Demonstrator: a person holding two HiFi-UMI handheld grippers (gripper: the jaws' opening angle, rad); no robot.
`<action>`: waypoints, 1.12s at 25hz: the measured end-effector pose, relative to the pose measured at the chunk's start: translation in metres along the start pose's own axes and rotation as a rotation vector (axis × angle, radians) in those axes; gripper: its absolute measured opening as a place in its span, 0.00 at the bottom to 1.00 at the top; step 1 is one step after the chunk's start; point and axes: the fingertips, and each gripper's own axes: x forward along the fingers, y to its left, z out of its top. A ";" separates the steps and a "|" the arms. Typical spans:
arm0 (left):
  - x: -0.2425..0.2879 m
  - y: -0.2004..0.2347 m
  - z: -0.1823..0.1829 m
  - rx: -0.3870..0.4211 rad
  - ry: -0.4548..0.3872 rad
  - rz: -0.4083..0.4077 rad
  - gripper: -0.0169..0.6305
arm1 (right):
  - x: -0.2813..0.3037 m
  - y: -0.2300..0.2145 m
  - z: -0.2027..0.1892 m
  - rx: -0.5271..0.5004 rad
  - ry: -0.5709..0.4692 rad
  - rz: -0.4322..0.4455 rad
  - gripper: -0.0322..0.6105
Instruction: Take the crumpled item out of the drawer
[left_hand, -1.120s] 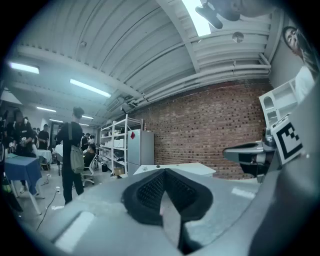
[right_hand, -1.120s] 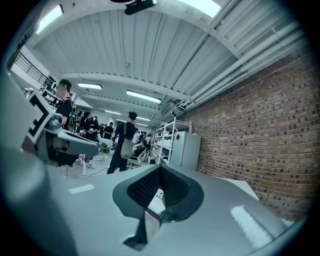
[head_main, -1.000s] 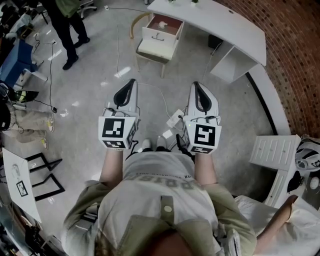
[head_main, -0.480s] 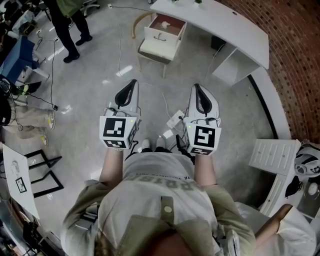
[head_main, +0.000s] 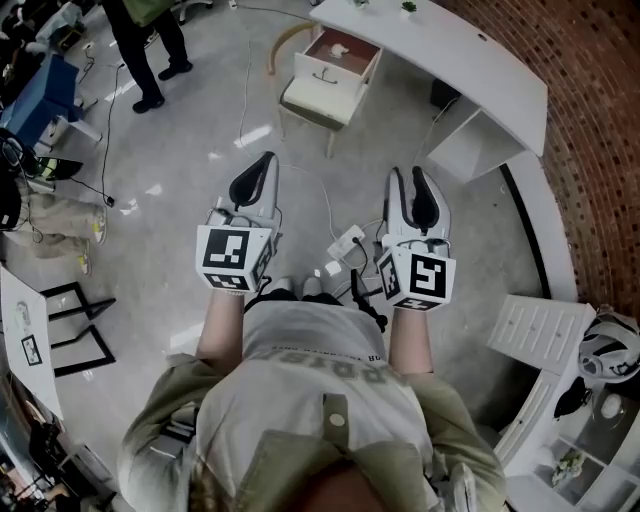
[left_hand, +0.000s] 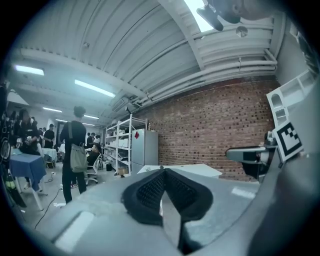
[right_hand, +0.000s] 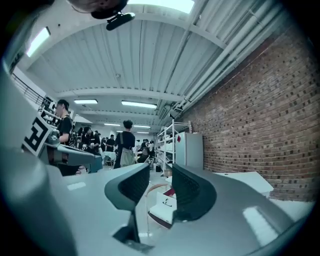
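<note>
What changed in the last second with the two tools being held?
The right hand-held gripper has just been opening its jaws; nothing is between them. The left hand-held gripper stayed shut and empty. The drawer ahead is open as before, the crumpled item inside it.

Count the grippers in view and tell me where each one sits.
2. The left gripper is at the head view's left, shut and empty. The right gripper is at its right; its jaws have just been opening, with nothing between them. None seems hidden.
</note>
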 end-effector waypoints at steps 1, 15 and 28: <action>0.000 0.000 0.003 -0.014 -0.012 0.003 0.04 | 0.001 -0.003 0.002 0.012 -0.011 0.003 0.30; 0.010 0.026 -0.010 -0.086 0.014 0.002 0.44 | 0.033 -0.007 -0.015 0.079 0.022 0.028 0.44; 0.080 0.104 -0.005 -0.084 0.015 -0.055 0.45 | 0.121 0.001 -0.010 0.062 0.017 -0.038 0.44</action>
